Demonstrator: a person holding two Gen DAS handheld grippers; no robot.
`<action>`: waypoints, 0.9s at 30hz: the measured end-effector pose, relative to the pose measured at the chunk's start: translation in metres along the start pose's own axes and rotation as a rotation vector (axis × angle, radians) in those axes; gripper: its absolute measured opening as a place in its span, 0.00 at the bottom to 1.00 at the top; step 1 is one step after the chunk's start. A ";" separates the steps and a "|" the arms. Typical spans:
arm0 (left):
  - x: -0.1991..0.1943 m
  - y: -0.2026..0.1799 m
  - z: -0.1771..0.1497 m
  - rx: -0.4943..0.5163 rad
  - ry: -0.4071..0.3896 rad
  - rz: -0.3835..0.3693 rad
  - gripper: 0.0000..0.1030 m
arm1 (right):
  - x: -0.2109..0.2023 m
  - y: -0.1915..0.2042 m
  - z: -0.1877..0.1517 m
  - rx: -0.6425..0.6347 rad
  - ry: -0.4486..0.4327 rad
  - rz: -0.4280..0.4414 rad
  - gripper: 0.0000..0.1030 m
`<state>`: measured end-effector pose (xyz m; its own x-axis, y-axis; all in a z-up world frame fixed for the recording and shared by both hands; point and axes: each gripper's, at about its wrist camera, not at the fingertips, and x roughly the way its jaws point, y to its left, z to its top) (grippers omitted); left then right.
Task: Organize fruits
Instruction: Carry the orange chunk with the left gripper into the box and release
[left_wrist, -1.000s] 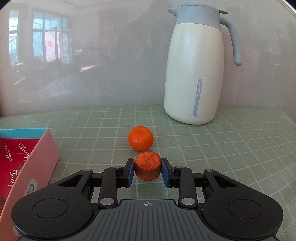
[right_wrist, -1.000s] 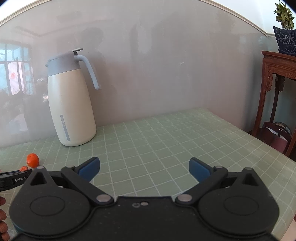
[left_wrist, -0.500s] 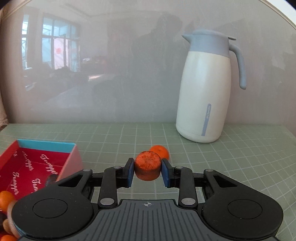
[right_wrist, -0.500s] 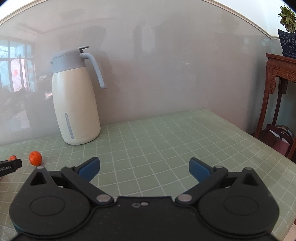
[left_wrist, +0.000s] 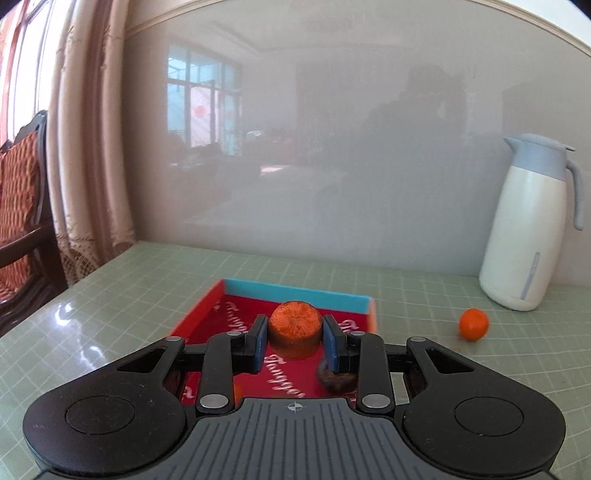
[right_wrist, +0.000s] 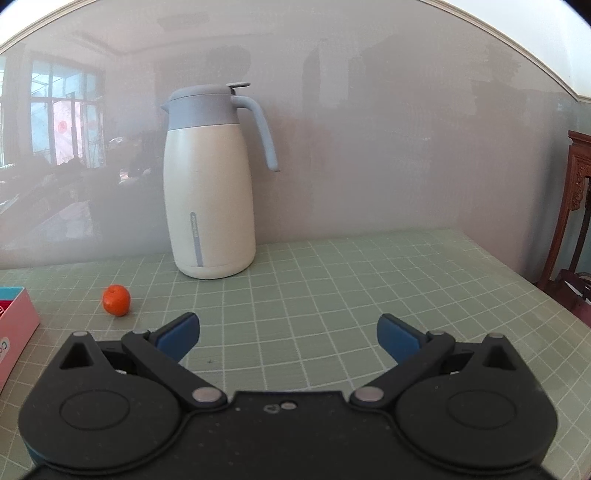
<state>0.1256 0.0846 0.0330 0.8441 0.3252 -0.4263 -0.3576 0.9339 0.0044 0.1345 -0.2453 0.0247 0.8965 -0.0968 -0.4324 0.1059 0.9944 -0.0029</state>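
- The green-gridded counter (right_wrist: 332, 280) carries a white jug (right_wrist: 208, 199) by the wall.
- A red box (left_wrist: 236, 314) lies under the left tongs (left_wrist: 294, 341).
- The right tongs (right_wrist: 288, 332) gape empty.
- The left tongs clamp an orange fruit (left_wrist: 294, 326) above the box.
- A tangerine (left_wrist: 473, 324) sits between box and jug.

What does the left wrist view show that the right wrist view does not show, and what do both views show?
Only the left wrist view shows the left claw shut on an orange fruit, the red inside of the box, and a curtain. Only the right wrist view shows the right claw, open and empty, and the box's pink outer wall. Both show the white jug, the loose orange and the green gridded table.
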 end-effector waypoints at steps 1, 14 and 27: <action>0.002 0.008 -0.002 -0.007 0.011 0.015 0.30 | 0.000 0.006 0.000 -0.010 0.001 0.009 1.00; 0.018 0.058 -0.026 -0.043 0.122 0.111 0.31 | 0.000 0.073 0.002 -0.114 -0.010 0.107 1.00; -0.003 0.061 -0.030 -0.030 0.089 0.058 0.62 | 0.003 0.116 0.001 -0.151 -0.006 0.167 1.00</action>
<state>0.0895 0.1366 0.0070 0.7835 0.3628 -0.5046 -0.4176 0.9086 0.0049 0.1497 -0.1306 0.0235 0.8986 0.0703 -0.4332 -0.1096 0.9918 -0.0664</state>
